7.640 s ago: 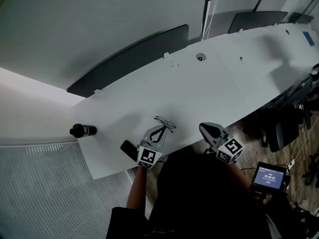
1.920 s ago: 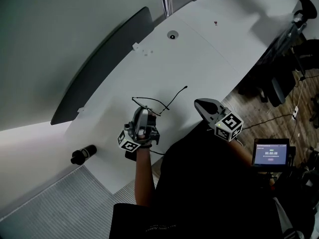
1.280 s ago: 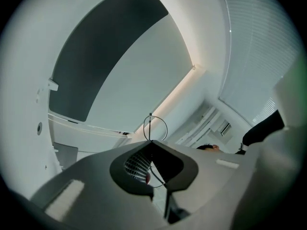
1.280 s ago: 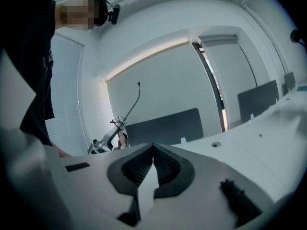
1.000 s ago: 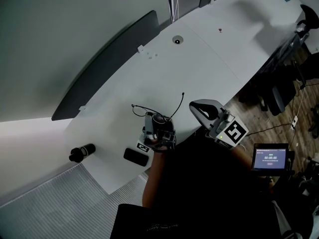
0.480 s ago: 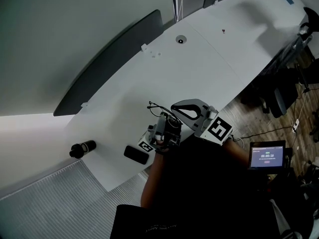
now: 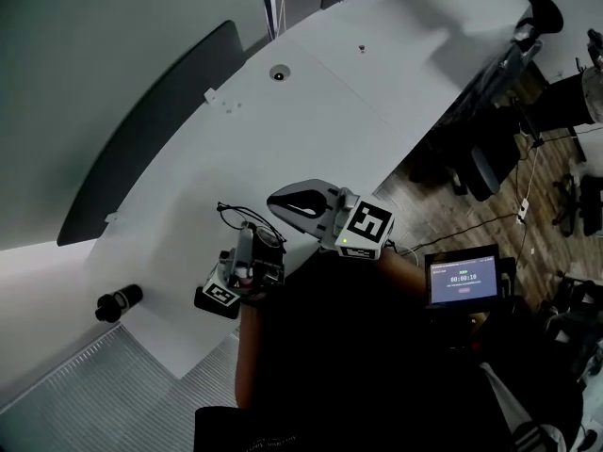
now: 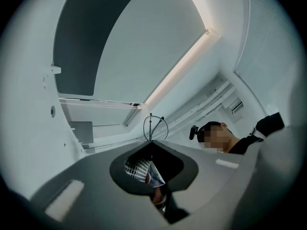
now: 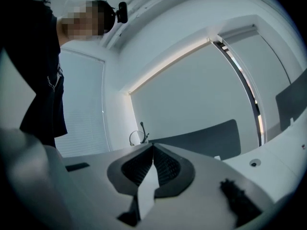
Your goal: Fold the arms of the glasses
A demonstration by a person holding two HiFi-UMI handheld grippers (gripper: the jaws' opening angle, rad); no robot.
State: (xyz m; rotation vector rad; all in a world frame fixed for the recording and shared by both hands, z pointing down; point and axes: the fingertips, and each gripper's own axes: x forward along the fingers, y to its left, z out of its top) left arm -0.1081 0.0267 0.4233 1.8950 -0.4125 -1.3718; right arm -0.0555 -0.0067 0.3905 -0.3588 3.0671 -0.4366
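Observation:
The thin black-framed glasses point(image 7: 236, 217) are lifted just above the white table point(image 7: 311, 111) near its front edge. My left gripper point(image 7: 252, 242) is shut on them from below and tilts upward. In the left gripper view one lens loop of the glasses point(image 8: 155, 127) stands up past the closed jaw tips. My right gripper point(image 7: 274, 201) is shut with nothing in it, and its tip sits right beside the frame. From the right gripper view the glasses point(image 9: 137, 135) show just left of the tip. How the arms lie is too small to tell.
A black cylinder point(image 7: 117, 301) lies at the table's left end. A long dark panel point(image 7: 151, 139) runs along the far edge, with a round grommet point(image 7: 279, 72) nearby. Off the table to the right are office chairs point(image 7: 480, 163) and a small lit screen point(image 7: 462, 278).
The right gripper has swung left across the table edge to the glasses. The arm that stuck out to the right a second ago no longer shows. The left gripper tilted upward.

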